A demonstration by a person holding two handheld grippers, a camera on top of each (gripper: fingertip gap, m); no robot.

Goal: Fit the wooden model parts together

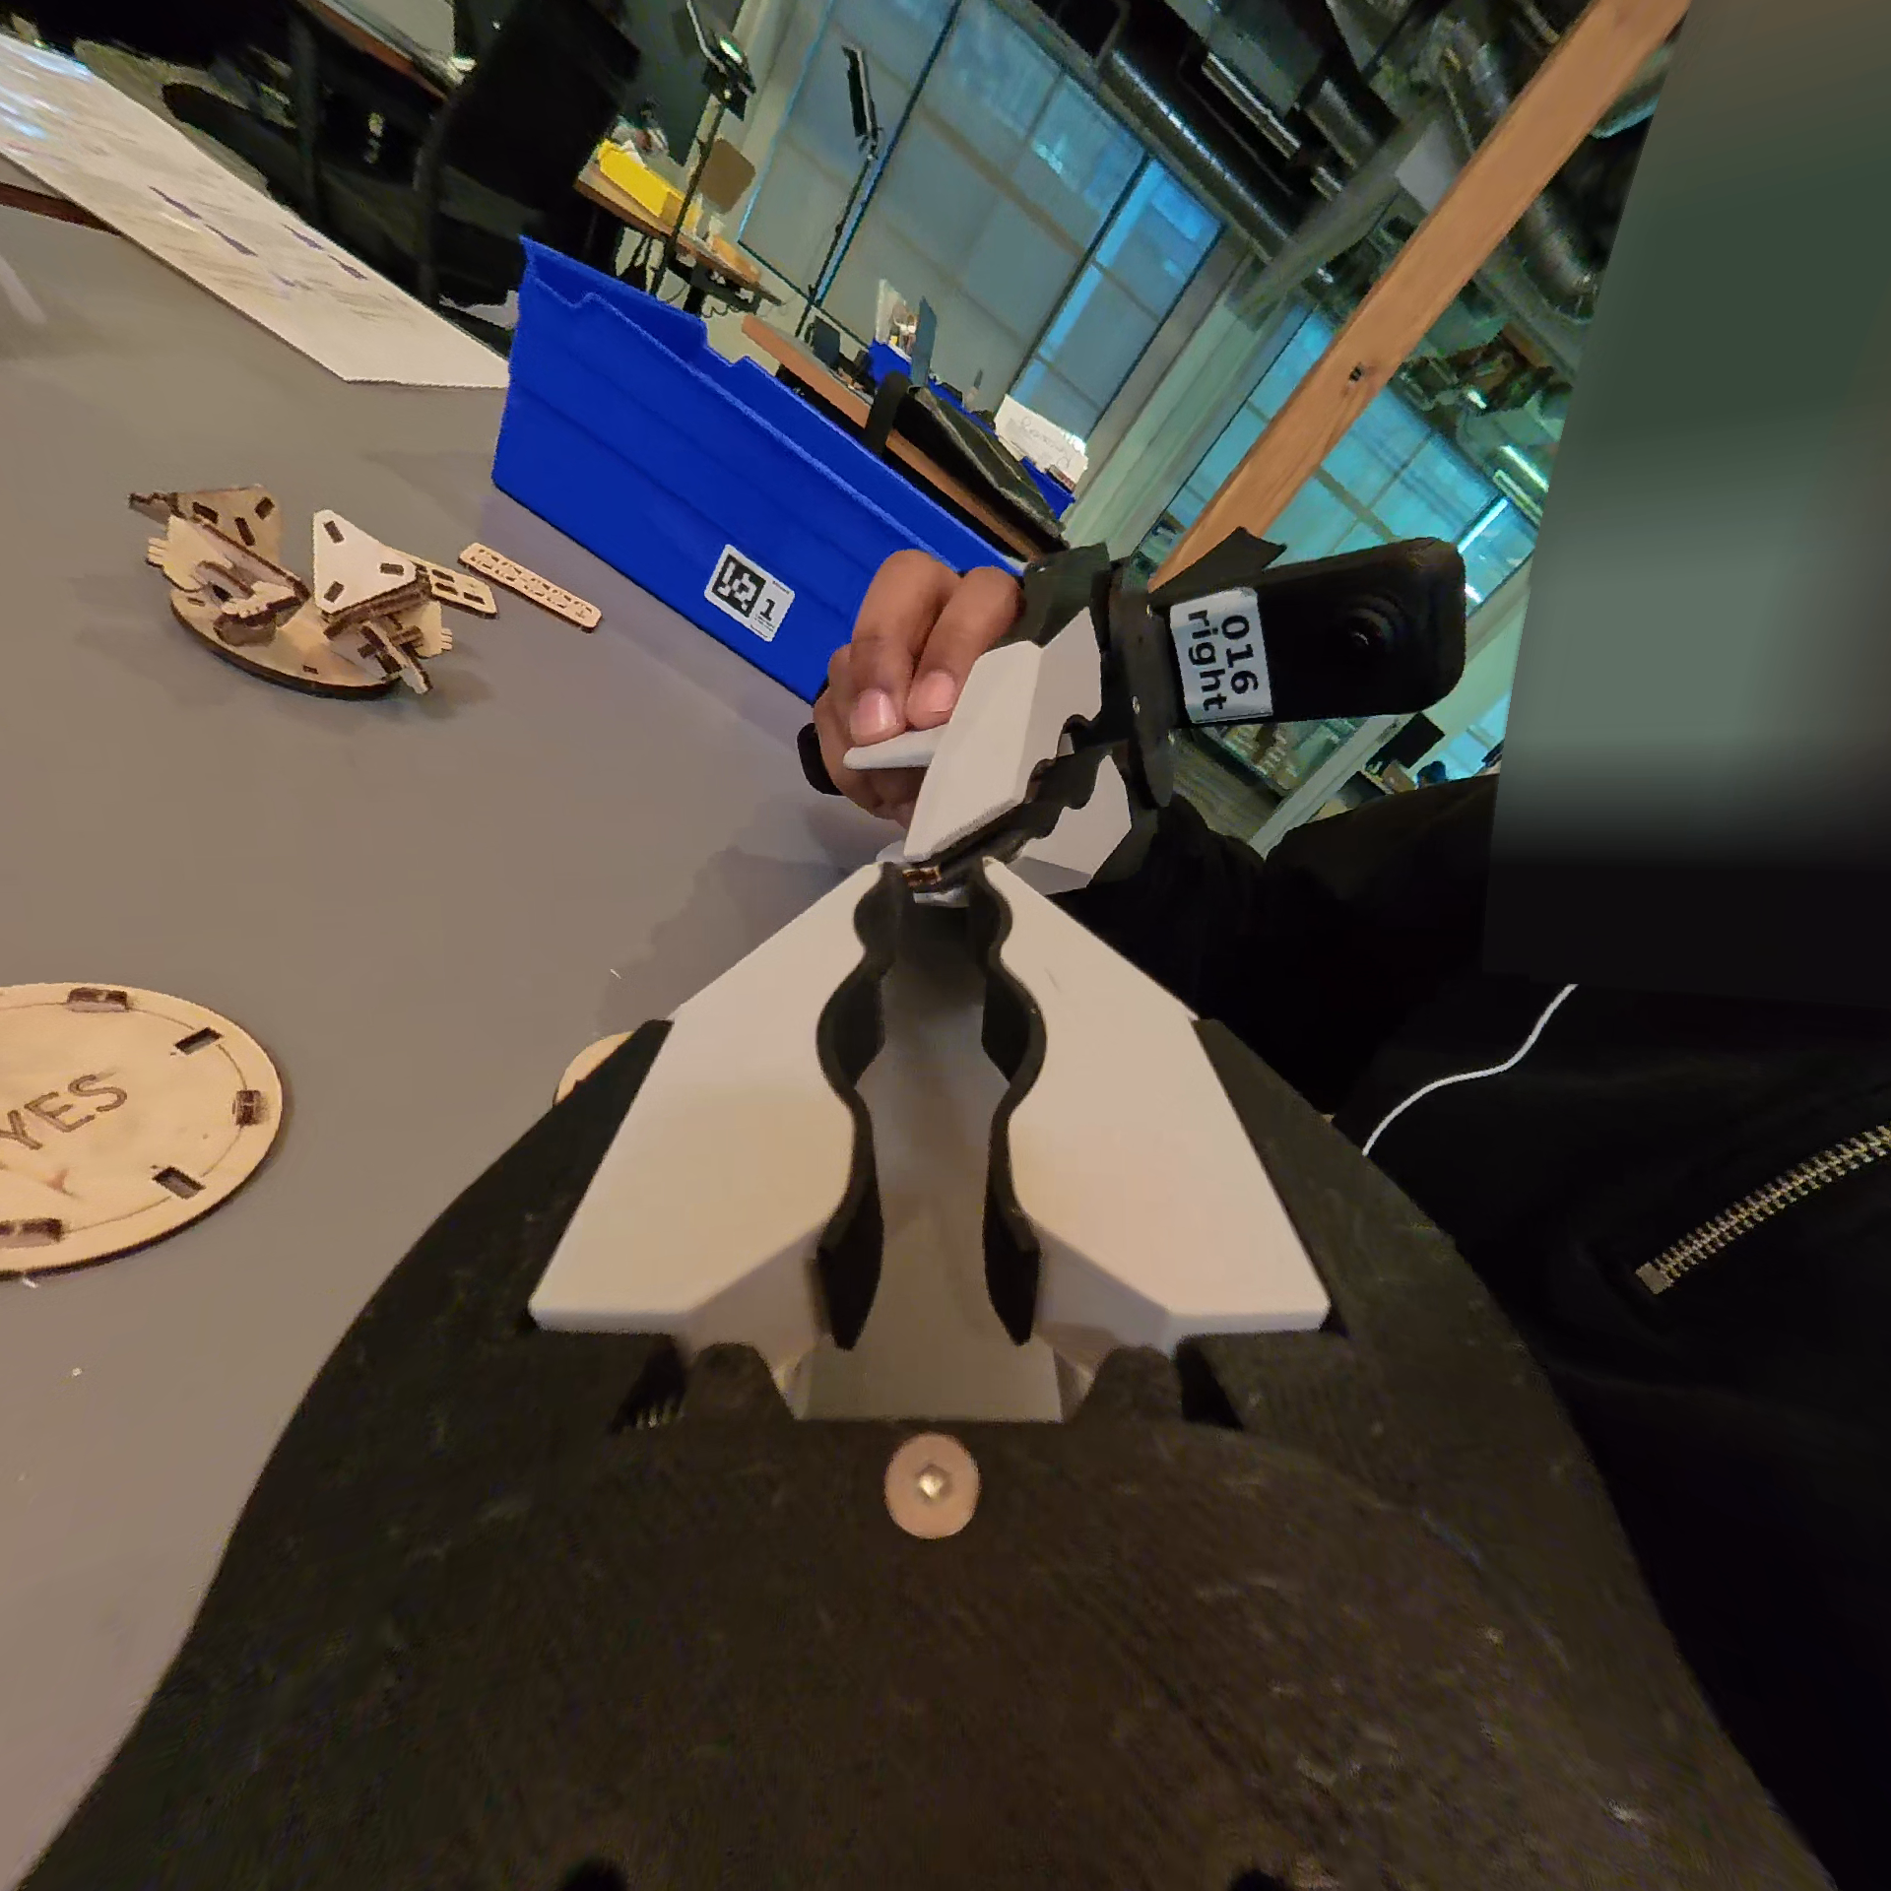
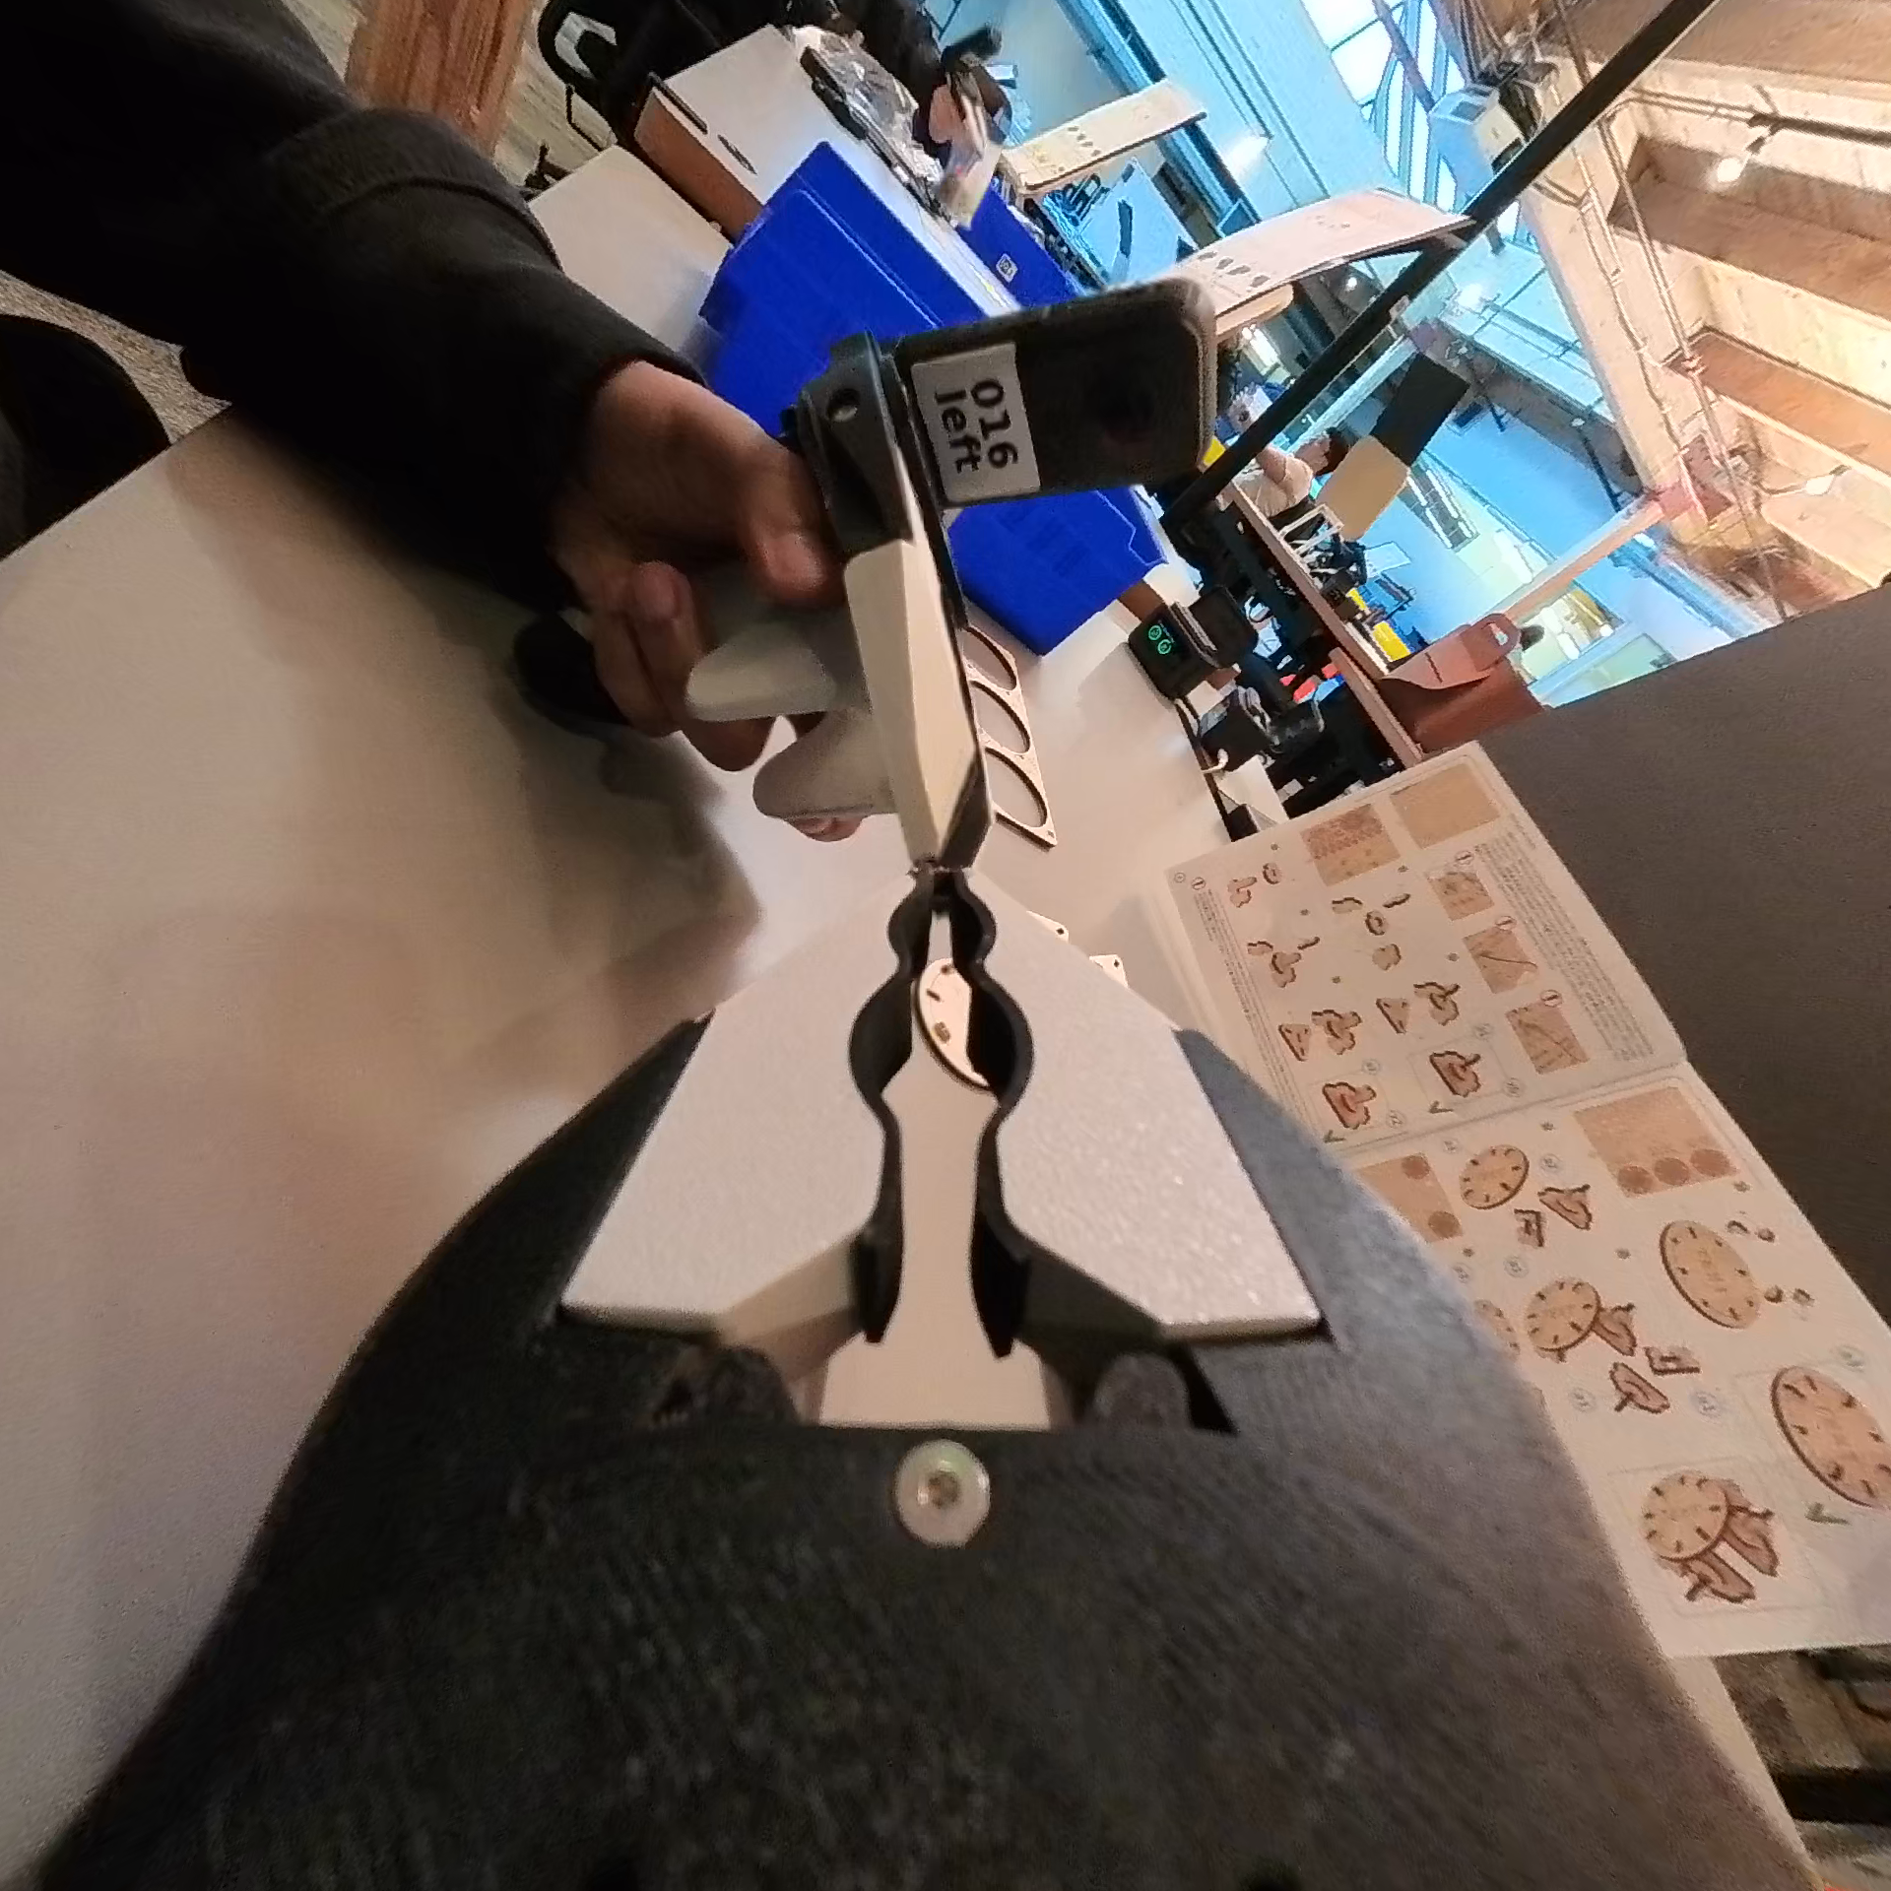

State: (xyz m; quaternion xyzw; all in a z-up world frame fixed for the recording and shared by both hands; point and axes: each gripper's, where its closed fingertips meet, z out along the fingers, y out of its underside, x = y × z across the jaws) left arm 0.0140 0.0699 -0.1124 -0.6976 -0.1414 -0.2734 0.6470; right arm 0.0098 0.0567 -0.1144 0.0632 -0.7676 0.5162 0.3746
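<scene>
In the left wrist view my left gripper [image 1: 933,882] and my right gripper [image 1: 947,865] meet tip to tip above the grey table [image 1: 409,870]. A small brown wooden piece [image 1: 919,878] sits between them. The right gripper comes in from the upper right and pinches the piece between its black pads. My left fingertips [image 1: 888,890] are closed in on the same piece. In the right wrist view my right gripper [image 2: 936,898] is shut at its tips, the left gripper [image 2: 936,858] comes down from above, and the tiny piece [image 2: 924,871] shows where they meet.
A blue bin [image 1: 655,481] stands at the back of the table. A part-built wooden assembly [image 1: 297,604], a slotted strip [image 1: 529,585] and a round wooden disc [image 1: 113,1126] lie to the left. An instruction sheet [image 2: 1535,1177] and a wooden sheet with oval cutouts [image 2: 1008,737] lie beyond. Only a small space, under 4 cm, lies between the two pairs of fingers. Both grippers' tips are roughly 15 cm from the round wooden disc [image 1: 113,1126].
</scene>
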